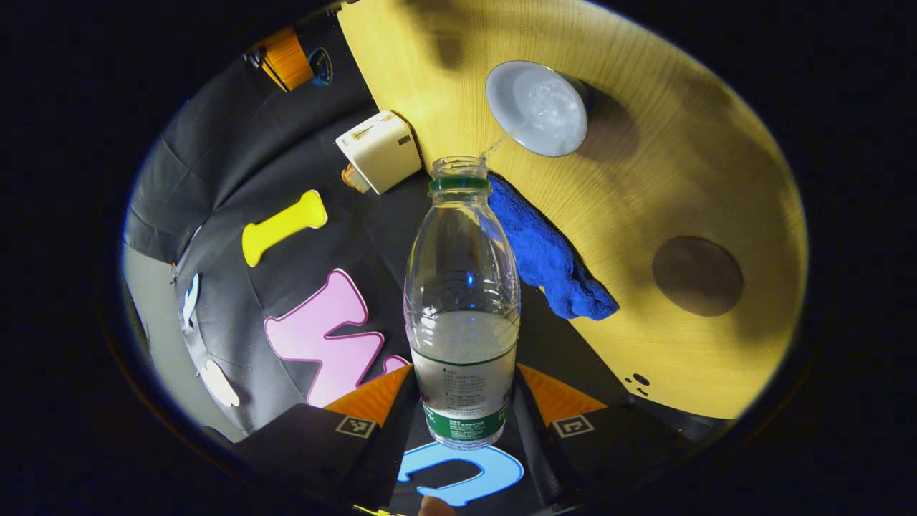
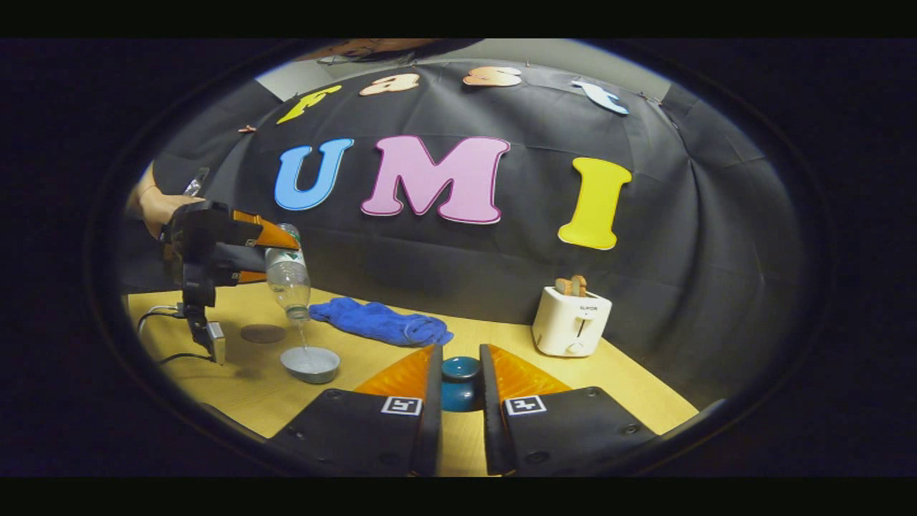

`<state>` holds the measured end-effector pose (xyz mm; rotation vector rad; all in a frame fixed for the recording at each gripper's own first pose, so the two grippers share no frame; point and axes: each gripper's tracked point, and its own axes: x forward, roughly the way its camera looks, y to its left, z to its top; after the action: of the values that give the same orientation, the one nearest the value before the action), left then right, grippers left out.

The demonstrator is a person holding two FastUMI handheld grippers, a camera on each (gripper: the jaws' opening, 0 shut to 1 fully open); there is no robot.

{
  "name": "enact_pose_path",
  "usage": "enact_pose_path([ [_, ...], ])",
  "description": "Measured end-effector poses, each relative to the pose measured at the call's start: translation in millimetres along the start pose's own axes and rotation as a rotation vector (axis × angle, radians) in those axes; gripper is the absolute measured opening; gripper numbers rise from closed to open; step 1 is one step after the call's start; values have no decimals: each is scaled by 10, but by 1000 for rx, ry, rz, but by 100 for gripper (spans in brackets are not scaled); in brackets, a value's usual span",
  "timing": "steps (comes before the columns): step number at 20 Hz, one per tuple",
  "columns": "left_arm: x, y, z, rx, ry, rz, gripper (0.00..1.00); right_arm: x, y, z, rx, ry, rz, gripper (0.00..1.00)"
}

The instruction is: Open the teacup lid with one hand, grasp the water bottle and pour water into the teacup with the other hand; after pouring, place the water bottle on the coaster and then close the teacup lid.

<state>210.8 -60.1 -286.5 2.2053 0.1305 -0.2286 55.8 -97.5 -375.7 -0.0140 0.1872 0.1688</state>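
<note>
Right now your left gripper (image 1: 464, 401) is clamped on the water bottle (image 1: 462, 301), both fingers pressing on its labelled lower body, and the bottle's long axis runs straight out from the fingers with the open neck tipped down and away toward the teacup (image 1: 537, 107). A thin stream of water (image 1: 501, 142) leaves the mouth and lands in the cup, so the pour looks to be under way; water is left in the bottle. In the right gripper view you can see the same thing from the side: the left gripper (image 2: 276, 256) held above the table (image 2: 630, 401), bottle slanted, cup directly below its mouth.

Your right gripper (image 2: 460, 387) is closed around the teacup lid (image 2: 460, 376), held low over the table, well apart from the cup.

What the next move turns on is the coaster (image 1: 696, 276): it lies on the table beside the cup, off to one side of the bottle's axis, with the blue cloth (image 1: 548, 254) between. Your left hand, already holding the bottle, is the nearer one; you would need to right the bottle before setting it down there.
</note>
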Motion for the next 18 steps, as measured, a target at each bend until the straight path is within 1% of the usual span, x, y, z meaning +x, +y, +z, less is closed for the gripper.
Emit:
enact_pose_path([
  [1, 1, 24, 8, 10, -6, 5, 73, -9, -1, 6, 2, -3, -2, 27],
  [2, 1, 43, 22, 23, -12, 11, 74, -9, 8, 4, 5, -5, -2, 32],
  [3, 12, 76, 24, 34, -18, 20, 74, -8, 2, 9, 7, -6, -3, 27],
  [6, 5, 115, 56, 47, -34, 37, 74, -12, 16, 31, 2, -10, -4, 27],
  [7, 18, 133, 57, 50, -39, 42, 74, -13, 17, 38, 1, -9, -4, 22],
  [8, 24, 130, 62, 50, -41, 43, 74, -10, 16, 46, 2, -11, -5, 32],
  [9, 24, 139, 63, 45, -42, 44, 74, -14, 17, 56, 4, -12, -6, 32],
  [10, 31, 120, 58, 31, -40, 38, 73, -10, 26, 47, 4, -12, -6, 27],
  [11, 29, 97, 57, -2, -43, 33, 73, -9, 33, 50, 3, -12, -7, 28],
  [13, 17, 19, 68, -123, -57, 2, 74, -5, 47, 50, 0, -9, -8, 31],
  [16, -70, -201, 84, -377, -53, -76, 74, 7, 64, 55, -1, -2, -10, 32],
  [18, -128, -317, 125, -592, -63, -115, 74, 15, 74, 75, -5, 0, -11, 32],
])
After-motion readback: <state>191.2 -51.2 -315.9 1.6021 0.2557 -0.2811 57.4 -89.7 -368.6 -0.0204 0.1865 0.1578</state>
